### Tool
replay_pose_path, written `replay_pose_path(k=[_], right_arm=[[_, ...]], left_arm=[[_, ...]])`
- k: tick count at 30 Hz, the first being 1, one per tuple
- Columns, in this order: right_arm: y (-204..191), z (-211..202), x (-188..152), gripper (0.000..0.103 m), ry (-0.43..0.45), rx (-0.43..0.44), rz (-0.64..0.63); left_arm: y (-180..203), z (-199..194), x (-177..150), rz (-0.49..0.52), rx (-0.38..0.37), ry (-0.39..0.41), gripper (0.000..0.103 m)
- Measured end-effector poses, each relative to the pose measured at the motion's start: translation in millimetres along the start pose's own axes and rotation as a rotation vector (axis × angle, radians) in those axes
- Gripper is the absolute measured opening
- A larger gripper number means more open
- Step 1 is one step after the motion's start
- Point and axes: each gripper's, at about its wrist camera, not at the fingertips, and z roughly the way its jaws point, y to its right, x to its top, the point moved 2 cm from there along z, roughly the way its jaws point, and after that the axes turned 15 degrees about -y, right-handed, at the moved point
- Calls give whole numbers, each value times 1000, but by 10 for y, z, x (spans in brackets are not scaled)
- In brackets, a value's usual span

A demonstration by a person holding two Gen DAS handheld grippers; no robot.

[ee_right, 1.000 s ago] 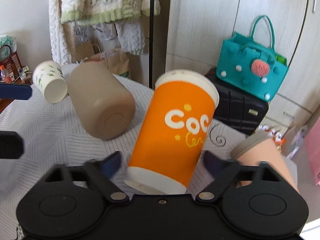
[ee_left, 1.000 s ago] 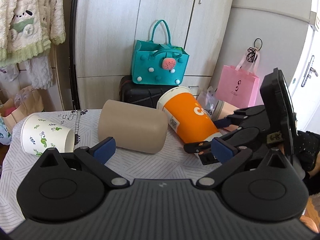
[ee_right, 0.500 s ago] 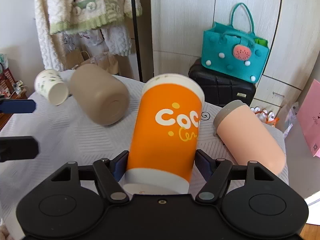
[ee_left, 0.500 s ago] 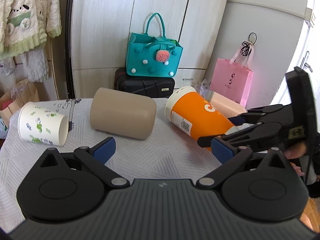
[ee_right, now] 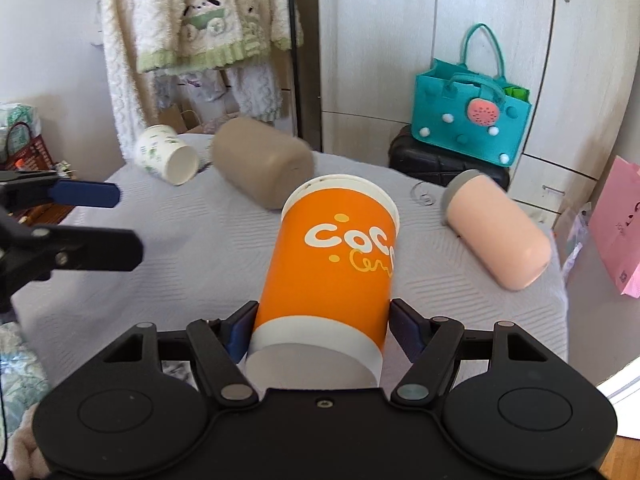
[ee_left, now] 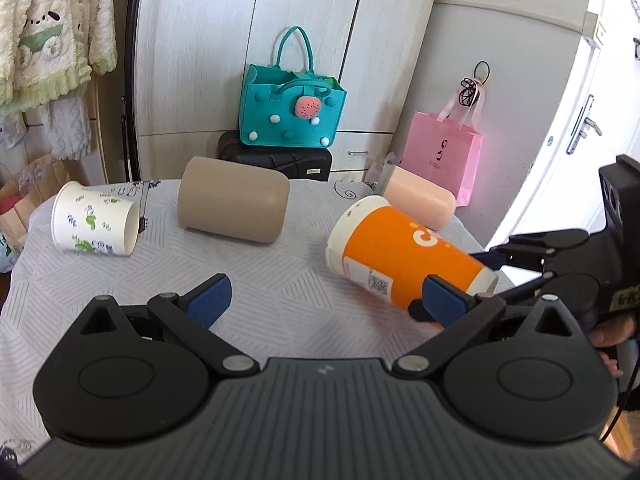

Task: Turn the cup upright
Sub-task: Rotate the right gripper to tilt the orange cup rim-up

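An orange paper cup (ee_right: 336, 264) lies tilted, mouth away from me, with its white base between my right gripper's (ee_right: 320, 332) fingers, which are shut on it. In the left wrist view the same cup (ee_left: 400, 248) is held at the table's right side, mouth pointing left. My left gripper (ee_left: 326, 294) is open and empty above the table's front. It also shows at the left of the right wrist view (ee_right: 92, 216). A tan cup (ee_left: 234, 206), a white leaf-print paper cup (ee_left: 96, 224) and a pink cup (ee_left: 420, 202) lie on their sides.
The table has a grey striped cloth (ee_left: 260, 280). Behind it stand a black case (ee_left: 280, 160) with a teal bag (ee_left: 292, 116) on top, a pink gift bag (ee_left: 444, 156), white cabinets and hanging clothes (ee_right: 192, 20). The table's right edge is close to the pink cup.
My right gripper has closed on the orange cup's base and lowered it towards level. My left gripper has drawn back and stayed open.
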Motion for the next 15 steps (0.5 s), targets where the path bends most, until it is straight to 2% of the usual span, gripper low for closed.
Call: replay_pose_path(k=[8, 15], right_arm=[[-344, -96, -67, 74, 10, 91, -5], [-659, -78, -68, 74, 11, 104, -58]], left_arm=[[-87, -215, -165, -14, -15, -1, 103], [-275, -358, -280, -64, -44, -4, 103]])
